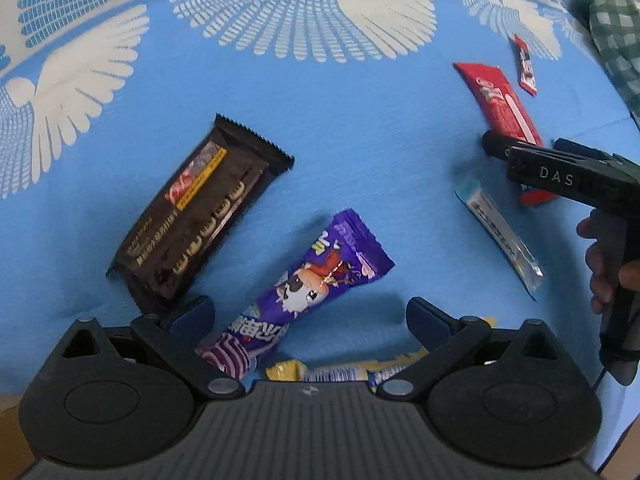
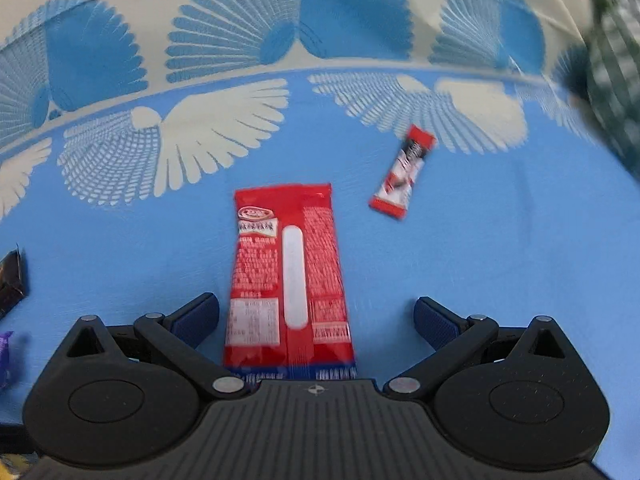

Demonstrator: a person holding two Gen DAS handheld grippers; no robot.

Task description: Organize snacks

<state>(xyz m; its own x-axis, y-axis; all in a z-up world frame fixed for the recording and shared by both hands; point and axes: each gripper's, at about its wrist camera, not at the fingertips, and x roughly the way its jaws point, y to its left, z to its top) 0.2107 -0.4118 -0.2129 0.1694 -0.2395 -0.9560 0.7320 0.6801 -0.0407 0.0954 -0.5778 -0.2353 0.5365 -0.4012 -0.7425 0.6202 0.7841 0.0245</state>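
Note:
Snack packs lie scattered on a blue cloth with white fan prints. In the left wrist view a purple cartoon pack (image 1: 316, 280) lies between the fingers of my open left gripper (image 1: 310, 318), its lower end under the left finger. A dark brown biscuit pack (image 1: 200, 220) lies to its left. A long red pack (image 2: 290, 280) lies flat between the spread fingers of my open right gripper (image 2: 316, 320), untouched by either pad. The same red pack (image 1: 500, 100) and right gripper (image 1: 520, 152) show at the right of the left wrist view.
A small red-and-white stick (image 2: 402, 172) lies beyond the red pack to the right. A pale blue sachet (image 1: 500, 236) lies near the right gripper. Yellow and blue wrappers (image 1: 340, 370) sit under the left gripper. Green checked fabric (image 1: 616, 36) lies at the far right. A hand (image 1: 600, 264) holds the right gripper.

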